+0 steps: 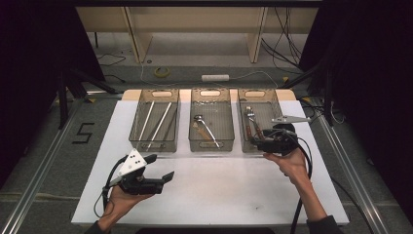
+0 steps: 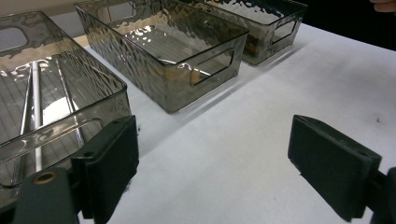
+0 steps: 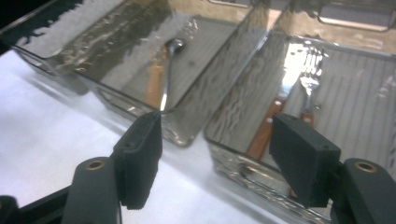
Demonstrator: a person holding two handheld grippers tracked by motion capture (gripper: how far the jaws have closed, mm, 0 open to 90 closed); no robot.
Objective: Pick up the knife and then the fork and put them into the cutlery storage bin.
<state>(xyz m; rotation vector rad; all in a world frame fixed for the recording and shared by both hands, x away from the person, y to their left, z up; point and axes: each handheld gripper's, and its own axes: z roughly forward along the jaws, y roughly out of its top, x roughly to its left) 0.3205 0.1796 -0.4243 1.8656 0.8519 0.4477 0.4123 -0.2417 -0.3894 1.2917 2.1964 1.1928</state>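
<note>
white paper covers the table, where three smoky, ripple-walled clear plastic bins stand in a row, the sorting seemingly near done: pale sticks in the left bin, a wood-handled spoon in the middle bin, wood-handled forks in the right bin. the right gripper hovers at that bin's near rim, jaws apart and empty; the left gripper waits wide open, empty, above bare paper.
</note>
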